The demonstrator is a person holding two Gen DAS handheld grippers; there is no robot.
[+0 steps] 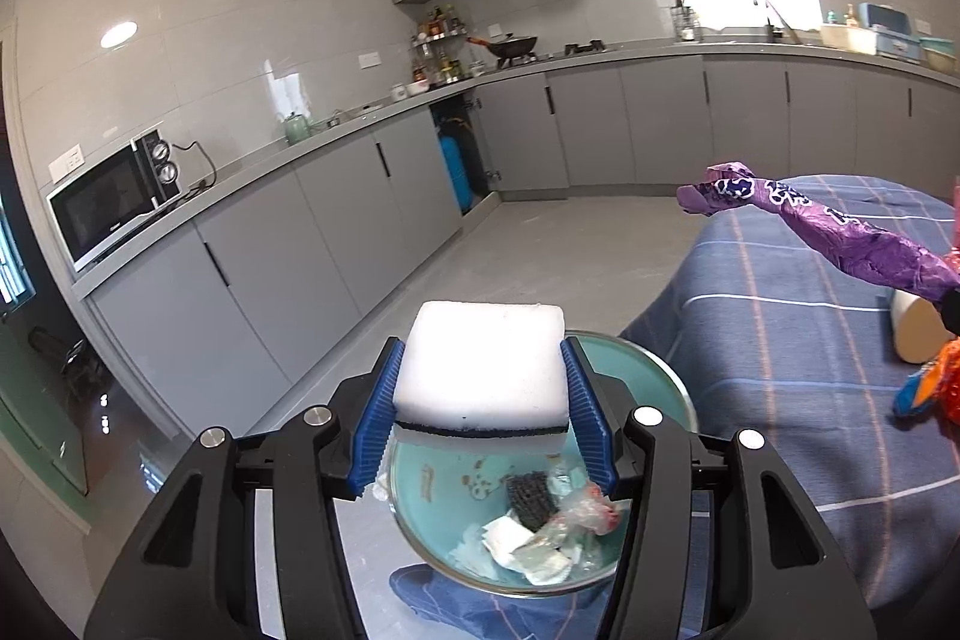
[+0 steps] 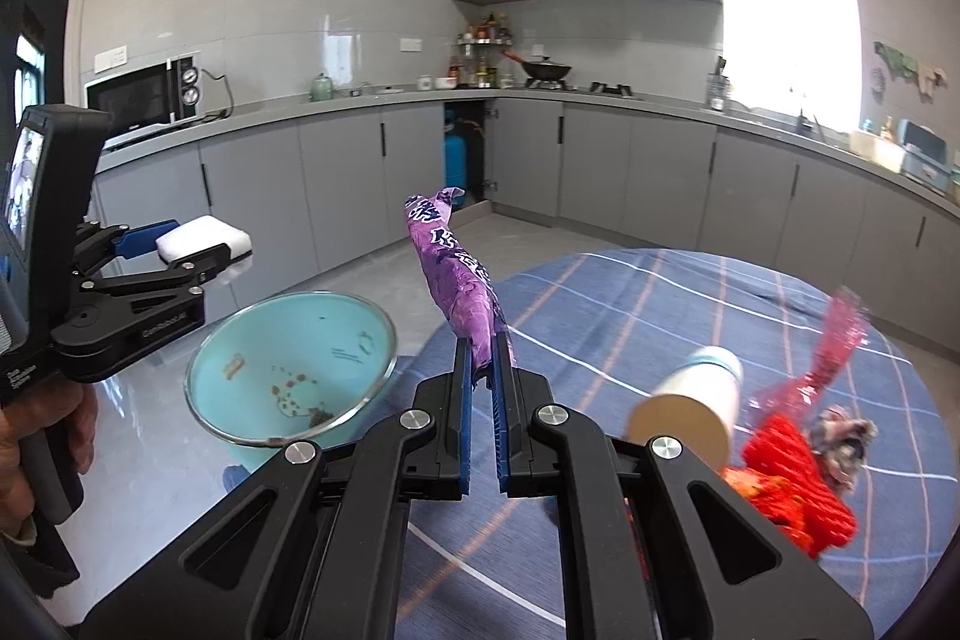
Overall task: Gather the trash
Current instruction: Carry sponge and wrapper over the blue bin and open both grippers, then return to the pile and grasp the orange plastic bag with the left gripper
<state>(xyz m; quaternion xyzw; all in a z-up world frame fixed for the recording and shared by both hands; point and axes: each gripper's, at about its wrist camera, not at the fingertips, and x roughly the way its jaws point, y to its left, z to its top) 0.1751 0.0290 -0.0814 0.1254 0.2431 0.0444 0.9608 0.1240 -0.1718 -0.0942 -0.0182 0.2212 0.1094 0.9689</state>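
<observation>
My left gripper (image 1: 480, 347) is shut on a white sponge (image 1: 483, 358) with a dark scrub layer, and holds it over a teal bowl (image 1: 447, 466). In the bowl lies crumpled trash (image 1: 543, 526), wrappers and a dark scrap. My right gripper (image 2: 482, 347) is shut on a twisted purple wrapper (image 2: 459, 280), raised above the table beside the bowl (image 2: 300, 334). That wrapper (image 1: 840, 226) reaches in from the right in the left wrist view. In the right wrist view the left gripper (image 2: 192, 244) with the sponge (image 2: 204, 237) hangs left of the bowl.
A round table in blue plaid cloth (image 2: 660, 292) carries a paper cup (image 2: 690, 400) on its side, a red net bag (image 2: 792, 478) and a red clear wrapper (image 2: 837, 340). Grey kitchen cabinets (image 2: 360, 172) and a microwave (image 2: 144, 94) line the far walls. A person's hand (image 2: 18, 460) grips the left handle.
</observation>
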